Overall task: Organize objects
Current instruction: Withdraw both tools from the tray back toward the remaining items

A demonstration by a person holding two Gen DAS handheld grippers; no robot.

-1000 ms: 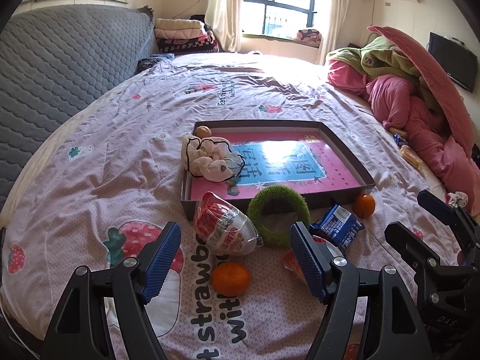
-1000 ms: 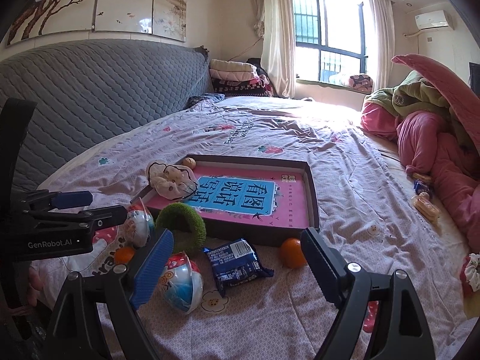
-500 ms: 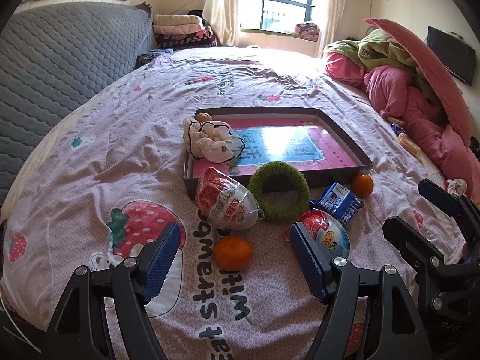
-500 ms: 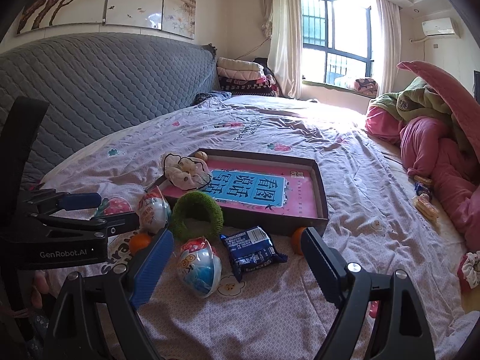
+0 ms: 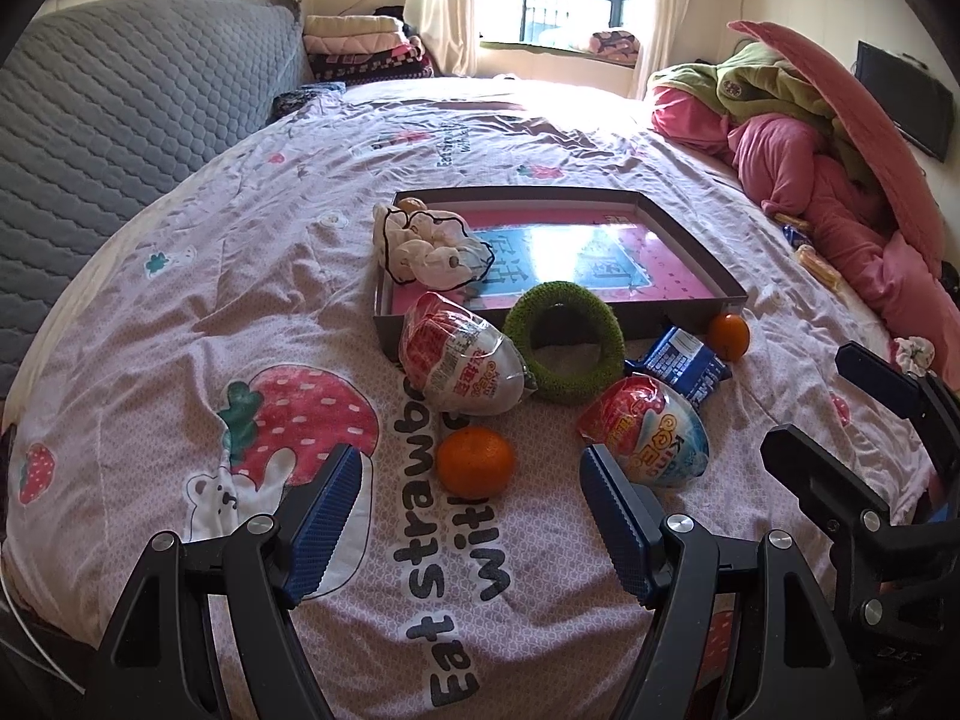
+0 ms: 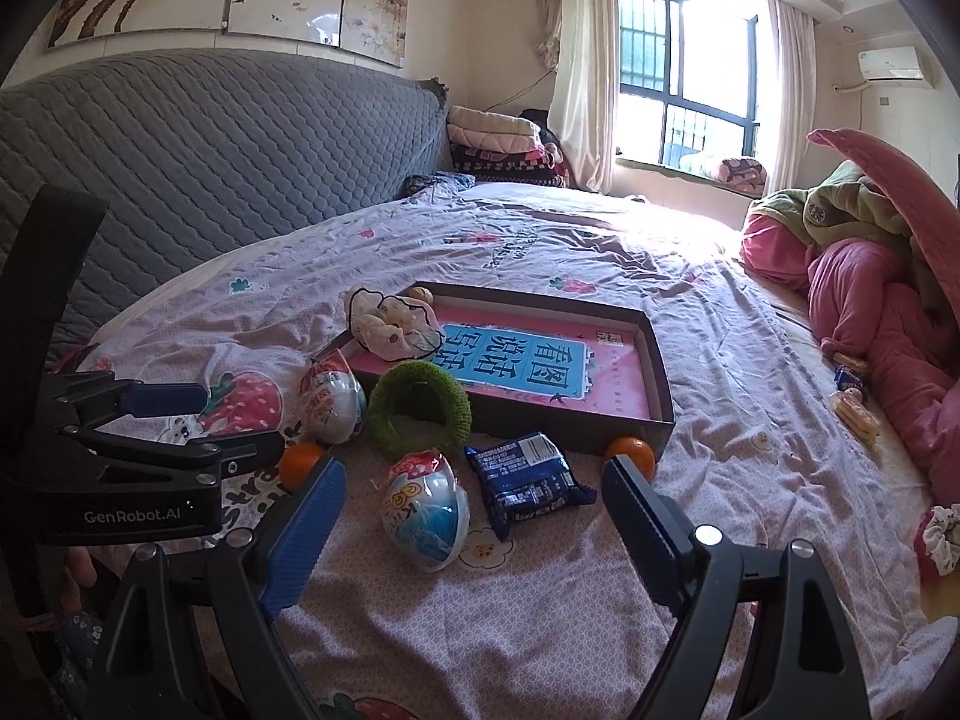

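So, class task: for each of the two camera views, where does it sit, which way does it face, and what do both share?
Left wrist: sits on the left claw, faces across the bed toward the window, over the near orange; its own open fingers show, and the right claw.
Right wrist: sits on the right claw, same heading, over the blue snack packet; the left claw shows.
Shared: tray, green ring.

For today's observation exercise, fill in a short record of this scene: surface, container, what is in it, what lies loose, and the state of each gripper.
Surface: bed sheet
Container: shallow box
Inside box: white scrunchie
Loose in front: two wrapped toy eggs, green ring, blue snack packet, two oranges
Left gripper: open, empty
Right gripper: open, empty
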